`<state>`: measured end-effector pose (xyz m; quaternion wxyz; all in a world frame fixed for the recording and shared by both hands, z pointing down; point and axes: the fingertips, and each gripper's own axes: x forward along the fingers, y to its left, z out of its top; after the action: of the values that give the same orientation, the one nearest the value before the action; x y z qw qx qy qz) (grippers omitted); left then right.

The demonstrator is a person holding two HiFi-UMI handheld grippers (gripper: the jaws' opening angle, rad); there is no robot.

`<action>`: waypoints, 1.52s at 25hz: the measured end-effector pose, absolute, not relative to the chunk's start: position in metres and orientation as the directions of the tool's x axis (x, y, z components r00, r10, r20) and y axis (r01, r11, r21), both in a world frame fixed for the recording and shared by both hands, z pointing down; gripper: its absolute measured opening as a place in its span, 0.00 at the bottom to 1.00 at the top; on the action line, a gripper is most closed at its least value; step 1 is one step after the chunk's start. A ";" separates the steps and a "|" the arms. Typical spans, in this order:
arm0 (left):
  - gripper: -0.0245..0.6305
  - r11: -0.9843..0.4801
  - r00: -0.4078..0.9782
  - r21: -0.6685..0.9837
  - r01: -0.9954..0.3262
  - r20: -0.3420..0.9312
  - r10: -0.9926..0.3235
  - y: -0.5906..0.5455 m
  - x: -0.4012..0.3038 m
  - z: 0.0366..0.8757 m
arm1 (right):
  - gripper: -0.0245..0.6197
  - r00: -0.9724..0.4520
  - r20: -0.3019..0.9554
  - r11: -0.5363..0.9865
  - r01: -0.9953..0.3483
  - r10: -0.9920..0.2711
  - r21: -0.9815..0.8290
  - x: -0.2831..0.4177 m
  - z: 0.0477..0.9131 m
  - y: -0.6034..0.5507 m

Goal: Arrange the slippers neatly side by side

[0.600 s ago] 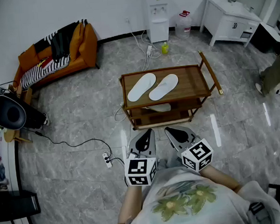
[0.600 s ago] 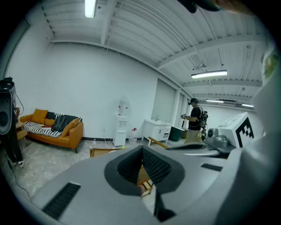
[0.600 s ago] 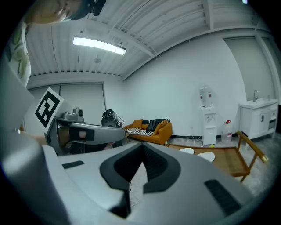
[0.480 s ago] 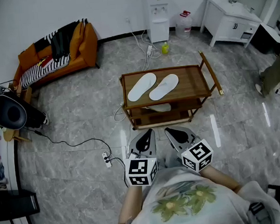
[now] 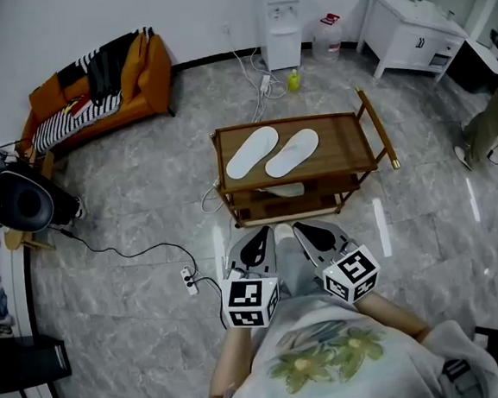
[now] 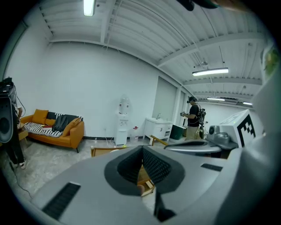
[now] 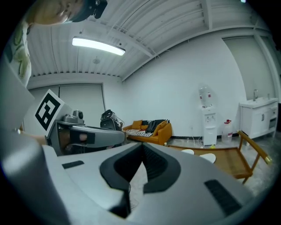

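Finding left slipper [image 5: 252, 152] and right slipper [image 5: 292, 153] lying on the wooden trolley [image 5: 348, 146] at 12 o'clock, just beside each other but slanting across its top shelf. Judging the straightening as not yet done. Holding left gripper [image 5: 257, 242] and right gripper [image 5: 311, 235] low at 6 o'clock, well apart from the pair, jaws pressed together on nothing. Noting a power strip [image 5: 189, 281] with trailing cable lying at 9 o'clock of the grippers, off the approach line.

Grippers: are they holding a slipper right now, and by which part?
Nothing is held. The left gripper and the right gripper are both shut and empty, short of the cart. Both slippers lie untouched on its top shelf.
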<state>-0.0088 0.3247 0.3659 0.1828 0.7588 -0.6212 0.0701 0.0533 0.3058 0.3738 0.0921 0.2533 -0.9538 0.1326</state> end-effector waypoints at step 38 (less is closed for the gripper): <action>0.35 -0.286 0.193 -0.085 -0.954 0.554 -0.810 0.109 -0.078 0.423 | 0.05 -0.829 0.342 0.798 -0.538 -0.442 -0.272 -0.014 0.424 0.081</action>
<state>-0.0782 0.1091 0.4229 0.1404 0.7596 -0.5807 0.2572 -0.0142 0.0810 0.4239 0.1318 0.2611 -0.9388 0.1818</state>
